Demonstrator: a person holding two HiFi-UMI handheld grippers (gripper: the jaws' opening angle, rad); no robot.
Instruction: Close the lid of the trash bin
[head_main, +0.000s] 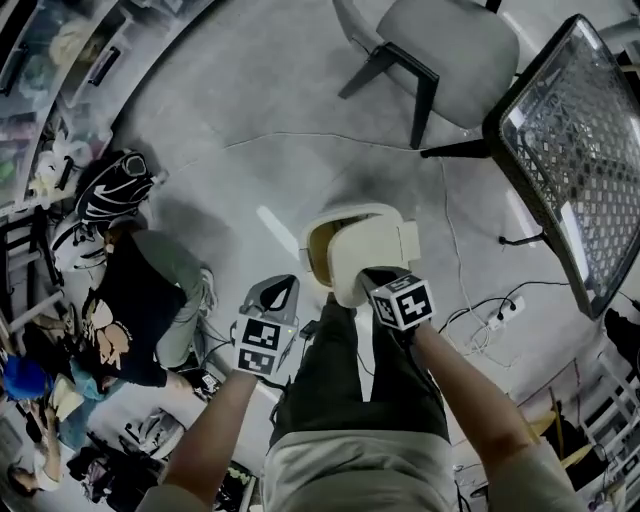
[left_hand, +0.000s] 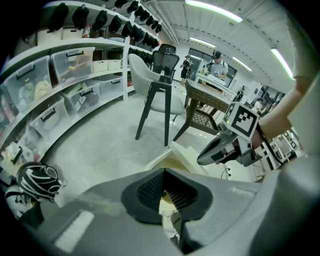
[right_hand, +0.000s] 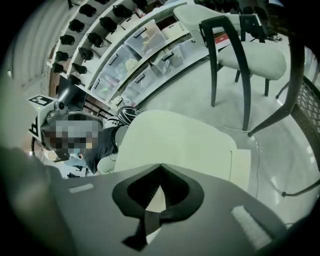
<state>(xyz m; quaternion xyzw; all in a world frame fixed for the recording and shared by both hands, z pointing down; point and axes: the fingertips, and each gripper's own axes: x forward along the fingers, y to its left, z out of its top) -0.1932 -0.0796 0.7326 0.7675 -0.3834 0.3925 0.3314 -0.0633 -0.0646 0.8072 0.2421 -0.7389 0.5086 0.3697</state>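
Note:
A cream trash bin stands on the floor just ahead of my legs. Its lid is tilted, leaving a dark yellow opening on the left side. My right gripper is shut with nothing in it, its tip against the top of the lid. In the right gripper view the lid fills the space just beyond the shut right gripper. My left gripper hangs shut and empty to the left of the bin, apart from it. Its own view looks past the left gripper at the bin and the right gripper.
A grey chair and a black mesh table stand beyond the bin. A person sits on the floor at the left near a striped helmet. Cables and a power strip lie at the right. Shelves with bins line the wall.

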